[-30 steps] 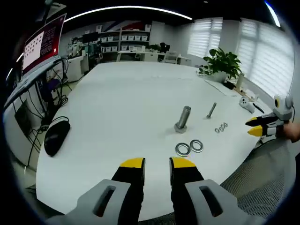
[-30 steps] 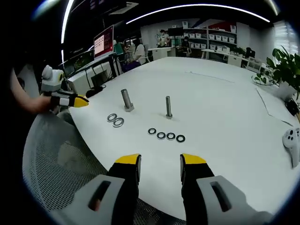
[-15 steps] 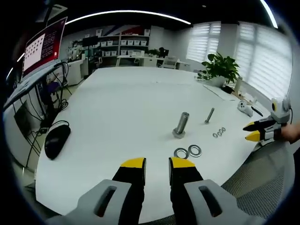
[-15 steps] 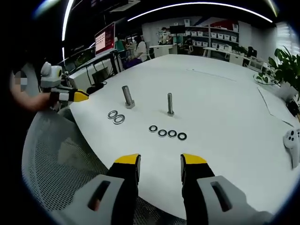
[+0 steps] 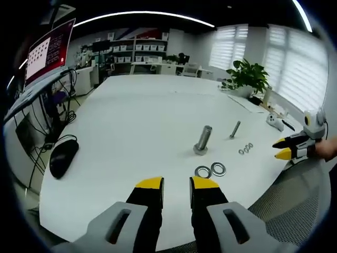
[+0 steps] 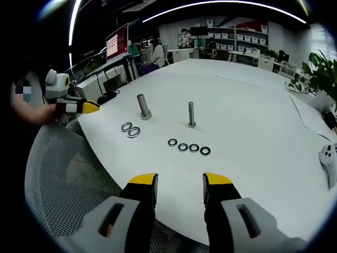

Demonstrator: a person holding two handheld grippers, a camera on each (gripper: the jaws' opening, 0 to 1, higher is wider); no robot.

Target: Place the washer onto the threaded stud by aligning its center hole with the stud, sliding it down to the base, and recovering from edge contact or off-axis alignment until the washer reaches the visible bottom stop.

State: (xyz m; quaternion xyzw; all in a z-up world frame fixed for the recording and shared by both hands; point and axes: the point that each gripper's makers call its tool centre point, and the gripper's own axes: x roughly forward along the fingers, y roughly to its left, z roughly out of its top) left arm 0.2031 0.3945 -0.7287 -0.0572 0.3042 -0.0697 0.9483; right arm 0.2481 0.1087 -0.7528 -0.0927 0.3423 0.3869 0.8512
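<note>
On the white table [image 5: 142,116] stand two upright studs: a thick one [image 5: 203,140] [image 6: 142,107] and a thin one [image 5: 235,129] [image 6: 191,115]. Two large washers [image 5: 211,170] [image 6: 130,129] lie flat near the thick stud. A row of several small washers [image 5: 245,148] [image 6: 188,148] lies near the thin stud. My left gripper [image 5: 176,184] is open near the table's front edge, short of the large washers; it enters the right gripper view at the left [image 6: 87,107]. My right gripper [image 6: 179,180] is open over the table edge, apart from the small washers; it enters the left gripper view at the right [image 5: 281,147].
A black computer mouse [image 5: 63,154] lies at the table's left edge with cables and a monitor [image 5: 47,50] beyond. A potted plant [image 5: 247,74] and a white controller [image 6: 329,161] sit on the far side. A mesh chair [image 6: 73,184] stands below the table edge.
Both views have shifted slightly as the hands drifted back a little. Studs and washers have stayed where they were, and both grippers remain open.
</note>
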